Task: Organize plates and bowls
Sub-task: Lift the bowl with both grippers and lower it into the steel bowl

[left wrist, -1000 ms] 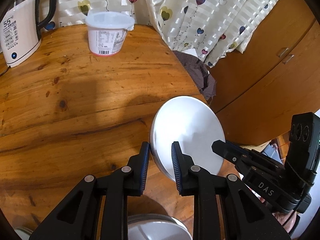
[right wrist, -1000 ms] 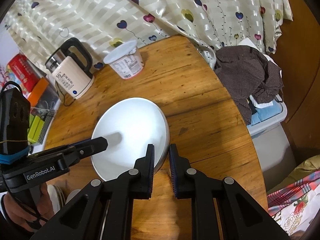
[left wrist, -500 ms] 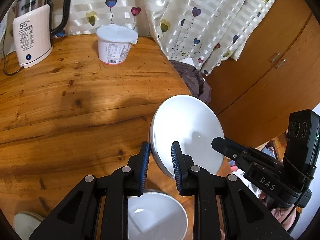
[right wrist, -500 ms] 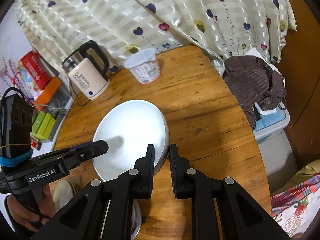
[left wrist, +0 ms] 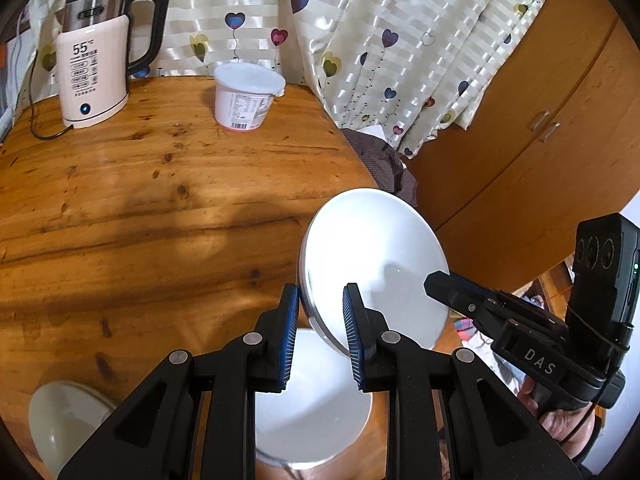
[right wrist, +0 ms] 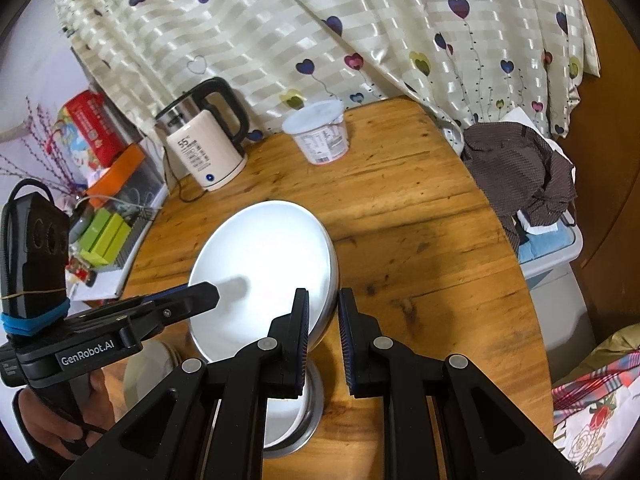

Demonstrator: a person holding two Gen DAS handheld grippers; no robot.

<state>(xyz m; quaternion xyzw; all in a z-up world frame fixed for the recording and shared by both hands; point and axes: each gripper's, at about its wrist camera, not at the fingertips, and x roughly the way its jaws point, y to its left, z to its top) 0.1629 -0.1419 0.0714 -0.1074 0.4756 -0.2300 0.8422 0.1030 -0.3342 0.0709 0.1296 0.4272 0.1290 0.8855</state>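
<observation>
A white plate is held in the air above the round wooden table, gripped on opposite rims by both grippers. My left gripper is shut on its near rim; my right gripper is shut on the other rim of the plate. The right gripper also shows at the right of the left wrist view. Below the plate a metal bowl rests on the table, also in the right wrist view. A second white dish lies at the lower left.
A cream electric kettle and a white lidded tub stand at the table's far edge by the curtain. Boxes sit left of the table. A brown cloth on a bin and a wooden cabinet are to the right.
Both grippers have lifted the plate higher and pulled back. The kettle and the metal bowl beneath have come more fully into view.
</observation>
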